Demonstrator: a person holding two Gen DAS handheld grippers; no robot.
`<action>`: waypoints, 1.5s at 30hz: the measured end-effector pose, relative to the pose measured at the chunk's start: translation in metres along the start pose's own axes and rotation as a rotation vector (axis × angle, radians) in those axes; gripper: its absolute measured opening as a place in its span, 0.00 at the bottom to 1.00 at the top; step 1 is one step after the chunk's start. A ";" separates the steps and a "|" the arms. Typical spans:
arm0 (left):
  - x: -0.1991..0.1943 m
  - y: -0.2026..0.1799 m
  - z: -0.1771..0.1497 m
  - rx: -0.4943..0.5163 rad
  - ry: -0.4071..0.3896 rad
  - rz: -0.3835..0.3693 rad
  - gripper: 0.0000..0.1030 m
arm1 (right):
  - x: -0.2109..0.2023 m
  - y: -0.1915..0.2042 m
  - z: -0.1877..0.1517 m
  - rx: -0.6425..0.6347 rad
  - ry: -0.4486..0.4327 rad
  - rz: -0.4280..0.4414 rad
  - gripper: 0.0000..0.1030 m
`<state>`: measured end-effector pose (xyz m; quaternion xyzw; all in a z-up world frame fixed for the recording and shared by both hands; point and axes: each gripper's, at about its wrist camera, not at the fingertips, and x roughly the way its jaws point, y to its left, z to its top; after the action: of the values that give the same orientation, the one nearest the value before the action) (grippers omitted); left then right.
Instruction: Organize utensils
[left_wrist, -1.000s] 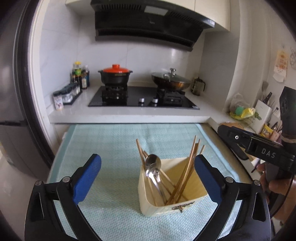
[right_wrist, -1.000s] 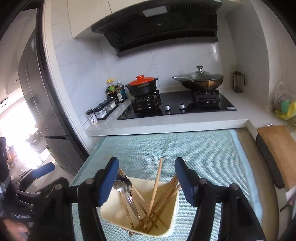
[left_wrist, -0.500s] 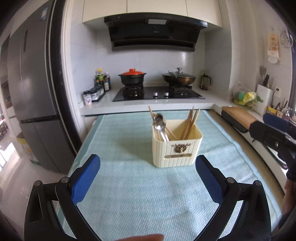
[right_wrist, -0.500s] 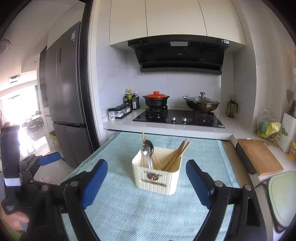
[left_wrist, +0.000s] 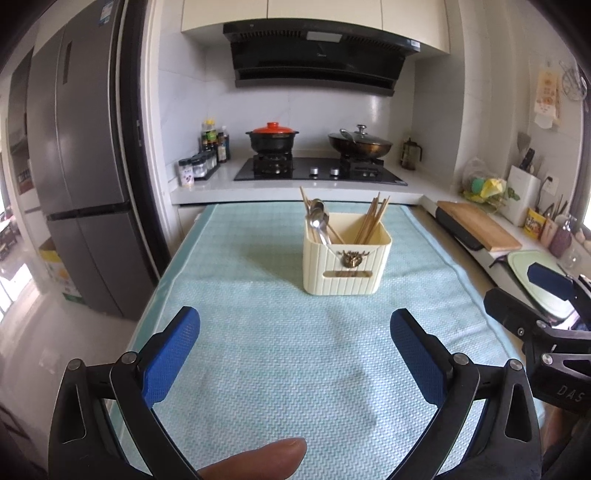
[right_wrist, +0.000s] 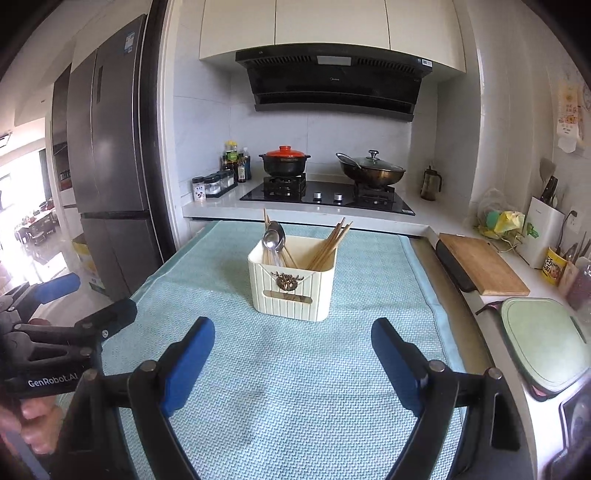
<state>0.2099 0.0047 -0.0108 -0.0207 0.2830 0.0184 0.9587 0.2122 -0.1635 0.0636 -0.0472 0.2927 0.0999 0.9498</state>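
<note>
A cream ribbed utensil holder (left_wrist: 346, 264) stands upright on the light blue mat (left_wrist: 258, 350); it also shows in the right wrist view (right_wrist: 293, 286). Metal spoons (left_wrist: 318, 221) lean in its left half and wooden chopsticks (left_wrist: 373, 219) in its right half. My left gripper (left_wrist: 295, 343) is open and empty, well back from the holder. My right gripper (right_wrist: 293, 349) is open and empty, also short of the holder. Each gripper shows at the edge of the other's view.
Behind the mat is a counter with a black hob (left_wrist: 319, 170), a red-lidded pot (left_wrist: 272, 137) and a wok (left_wrist: 360, 142). A fridge (left_wrist: 85, 184) stands left. A wooden board (left_wrist: 478, 225) and a green board (right_wrist: 543, 343) lie on the right counter.
Both grippers have pulled back and away from the holder, which was close under them a second ago and now stands farther off. Both stayed open.
</note>
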 end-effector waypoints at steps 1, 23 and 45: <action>-0.002 -0.001 0.000 0.002 -0.001 0.002 1.00 | -0.004 0.002 -0.001 0.000 -0.002 -0.004 0.86; -0.008 0.002 -0.003 -0.012 0.020 0.043 1.00 | -0.012 0.014 -0.008 -0.006 0.013 0.005 0.86; -0.012 0.004 -0.002 -0.012 0.010 0.061 1.00 | -0.020 0.020 -0.006 -0.009 0.003 0.020 0.86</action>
<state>0.1990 0.0078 -0.0064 -0.0177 0.2880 0.0493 0.9562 0.1883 -0.1486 0.0690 -0.0487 0.2939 0.1106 0.9482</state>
